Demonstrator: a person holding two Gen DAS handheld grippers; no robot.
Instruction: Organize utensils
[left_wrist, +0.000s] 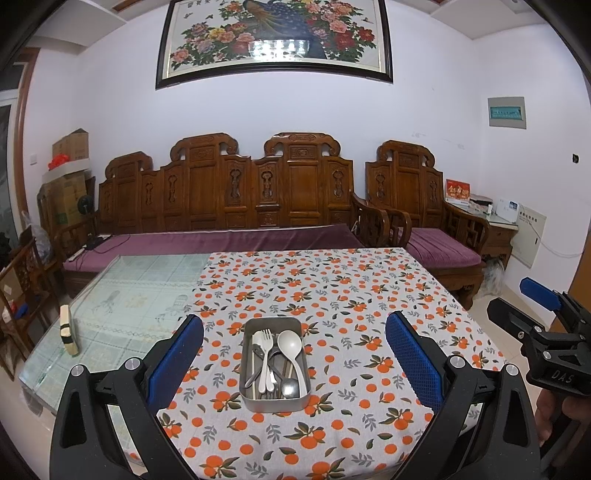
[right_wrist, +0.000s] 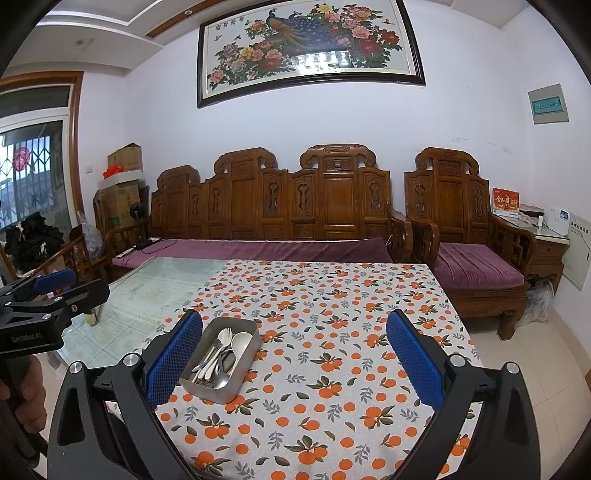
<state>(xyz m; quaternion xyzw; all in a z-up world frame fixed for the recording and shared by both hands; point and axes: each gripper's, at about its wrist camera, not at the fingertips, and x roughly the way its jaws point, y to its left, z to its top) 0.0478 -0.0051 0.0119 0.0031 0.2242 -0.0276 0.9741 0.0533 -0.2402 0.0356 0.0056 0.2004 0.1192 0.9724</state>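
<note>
A rectangular metal tray (left_wrist: 251, 400) stands on the orange-print tablecloth (left_wrist: 351, 295). In it lie a white plastic fork (left_wrist: 266, 354), a white plastic spoon (left_wrist: 291, 347) and several metal utensils (left_wrist: 286, 386). My left gripper (left_wrist: 294, 325) hangs open above the table's near edge, the tray centred between its blue pads with wide gaps on both sides. In the right wrist view the tray (right_wrist: 236, 387) sits just inside the left pad of my right gripper (right_wrist: 294, 325), which is open and holds nothing. Each gripper shows at the edge of the other's view.
The cloth covers the right part of a glass-topped table (left_wrist: 122, 306). A small tan block (left_wrist: 68, 330) stands on the glass at the left edge. A carved wooden sofa (left_wrist: 229, 199) and armchair (left_wrist: 428, 214) with purple cushions stand behind the table. A hand (right_wrist: 26, 398) grips the left tool's handle.
</note>
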